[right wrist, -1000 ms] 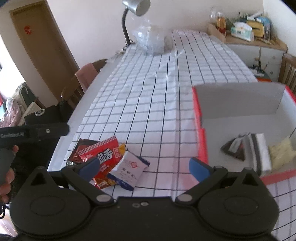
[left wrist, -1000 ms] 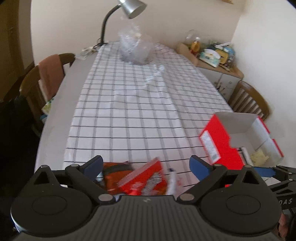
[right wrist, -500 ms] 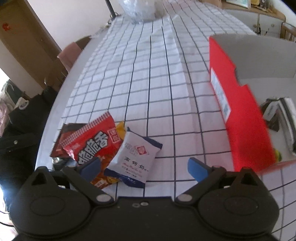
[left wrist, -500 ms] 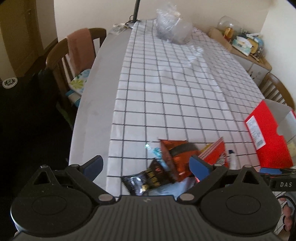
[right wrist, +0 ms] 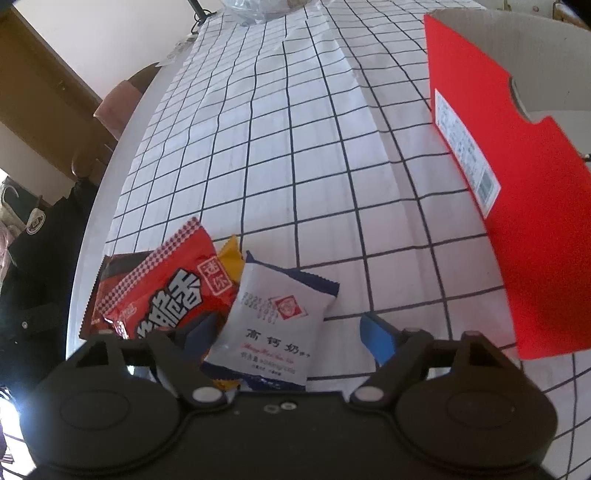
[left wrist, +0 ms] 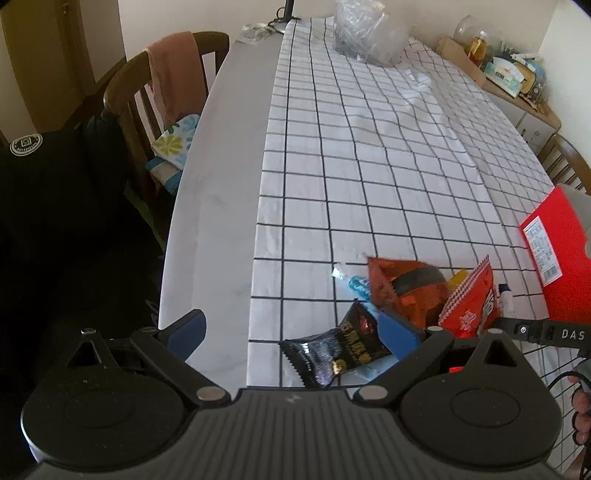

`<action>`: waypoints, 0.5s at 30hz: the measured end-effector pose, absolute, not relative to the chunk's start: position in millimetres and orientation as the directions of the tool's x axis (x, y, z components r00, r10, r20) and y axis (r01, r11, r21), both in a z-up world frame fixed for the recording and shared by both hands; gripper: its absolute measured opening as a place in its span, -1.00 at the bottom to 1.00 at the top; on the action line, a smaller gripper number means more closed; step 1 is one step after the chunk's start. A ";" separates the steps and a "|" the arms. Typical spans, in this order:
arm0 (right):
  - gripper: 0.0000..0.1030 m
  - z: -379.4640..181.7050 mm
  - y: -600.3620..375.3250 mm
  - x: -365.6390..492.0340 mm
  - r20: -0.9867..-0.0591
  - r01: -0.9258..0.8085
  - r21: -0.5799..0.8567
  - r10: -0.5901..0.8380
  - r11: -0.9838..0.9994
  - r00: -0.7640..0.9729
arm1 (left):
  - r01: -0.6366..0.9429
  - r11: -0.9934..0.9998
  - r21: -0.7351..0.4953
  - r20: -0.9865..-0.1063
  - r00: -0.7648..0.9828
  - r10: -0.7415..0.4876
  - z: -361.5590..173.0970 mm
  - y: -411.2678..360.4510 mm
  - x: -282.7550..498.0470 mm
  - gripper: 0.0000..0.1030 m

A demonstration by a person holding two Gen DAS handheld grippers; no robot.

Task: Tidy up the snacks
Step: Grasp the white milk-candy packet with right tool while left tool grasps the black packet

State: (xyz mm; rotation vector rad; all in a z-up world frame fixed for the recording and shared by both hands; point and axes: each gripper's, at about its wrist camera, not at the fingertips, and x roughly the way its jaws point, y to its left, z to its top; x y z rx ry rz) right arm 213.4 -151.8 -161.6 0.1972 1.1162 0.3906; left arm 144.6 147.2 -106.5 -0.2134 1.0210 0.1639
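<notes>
A pile of snack packets lies near the front edge of the checked tablecloth (left wrist: 369, 155). In the left wrist view my left gripper (left wrist: 291, 330) is open and low over a black packet (left wrist: 332, 350), which lies just inside its right finger. An orange-red packet (left wrist: 406, 291) and a red packet (left wrist: 469, 306) lie beyond it. In the right wrist view my right gripper (right wrist: 290, 334) straddles a white packet (right wrist: 277, 325). Its jaws are closing, and the right pad stands clear of the packet. The red packet (right wrist: 166, 291) overlaps yellow and brown packets. The red box (right wrist: 517, 184) stands to the right.
A wooden chair with a pink cloth (left wrist: 170, 74) stands at the table's left side, with dark clothing (left wrist: 55, 221) nearer. A crumpled clear plastic bag (left wrist: 365, 33) sits at the far end. A cluttered sideboard (left wrist: 509, 70) and another chair (left wrist: 569, 162) are at the right.
Both grippers have sunk toward the snack pile. The left view swung left to the table's edge and the black packet. The right jaws have narrowed around the white packet.
</notes>
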 end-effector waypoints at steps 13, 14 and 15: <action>0.36 -162.6 -152.9 209.7 -0.805 -0.204 0.400 0.449 0.894 0.387 | -0.145 0.986 -0.078 -0.882 0.471 0.000 -128.8 139.1 144.9 0.93; 0.24 -162.8 -153.4 209.1 -0.799 -0.201 0.418 0.464 0.886 0.383 | -0.136 0.988 -0.072 -0.883 0.470 0.000 -130.3 137.2 144.8 0.93; 0.17 -163.1 -154.2 208.7 -0.796 -0.194 0.428 0.470 0.883 0.382 | -0.126 0.990 -0.069 -0.883 0.469 -0.002 -131.7 135.2 145.0 0.93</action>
